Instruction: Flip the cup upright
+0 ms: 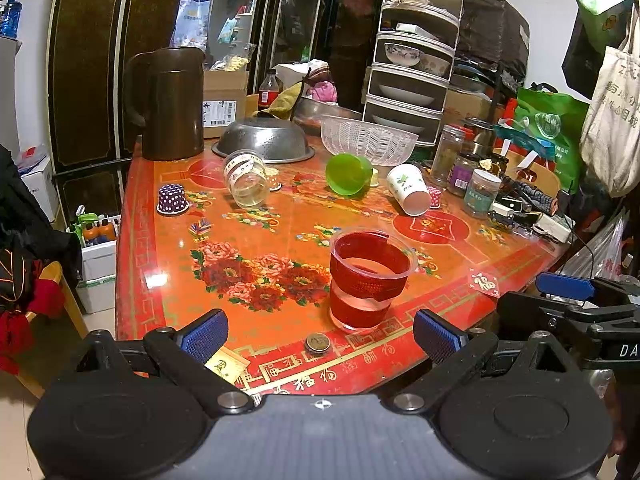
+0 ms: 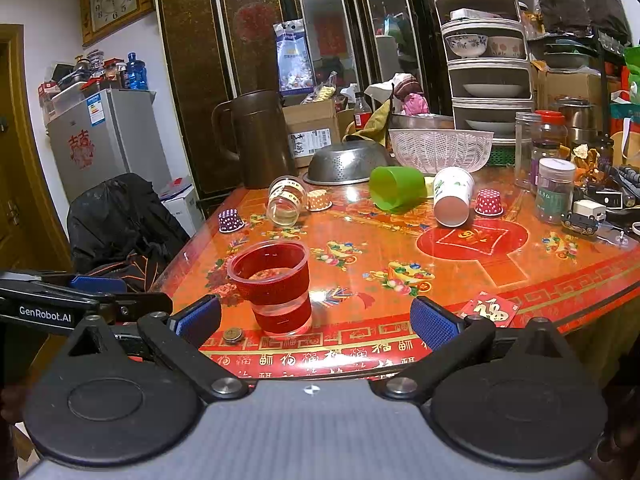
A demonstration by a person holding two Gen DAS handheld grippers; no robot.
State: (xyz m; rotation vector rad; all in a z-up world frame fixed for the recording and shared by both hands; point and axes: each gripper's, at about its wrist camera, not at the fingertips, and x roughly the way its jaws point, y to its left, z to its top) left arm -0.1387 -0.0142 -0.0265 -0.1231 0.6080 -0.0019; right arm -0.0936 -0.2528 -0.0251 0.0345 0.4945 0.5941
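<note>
My left gripper [image 1: 320, 334] and right gripper [image 2: 316, 320] stood wide open, empty; reaching past risked toppling the upright red-sleeved cup [image 1: 370, 278].

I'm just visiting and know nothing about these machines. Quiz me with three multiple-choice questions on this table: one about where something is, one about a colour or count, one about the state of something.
1. Where does the coin lie?
A. at the table's near edge, just in front of the red-sleeved cup
B. inside the green cup
C. under the metal colander

2. How many cups lie tipped on their sides?
A. one
B. three
C. five

3. How do the jaws of the left gripper and right gripper stand?
A. both shut on a cup
B. both open, holding nothing
C. one shut on the coin

Answers: 1 A, the coin sits by that cup's base. 2 B, the clear glass cup, green cup and paper cup lie sideways. 3 B, wide gaps show between the blue pads.
</note>
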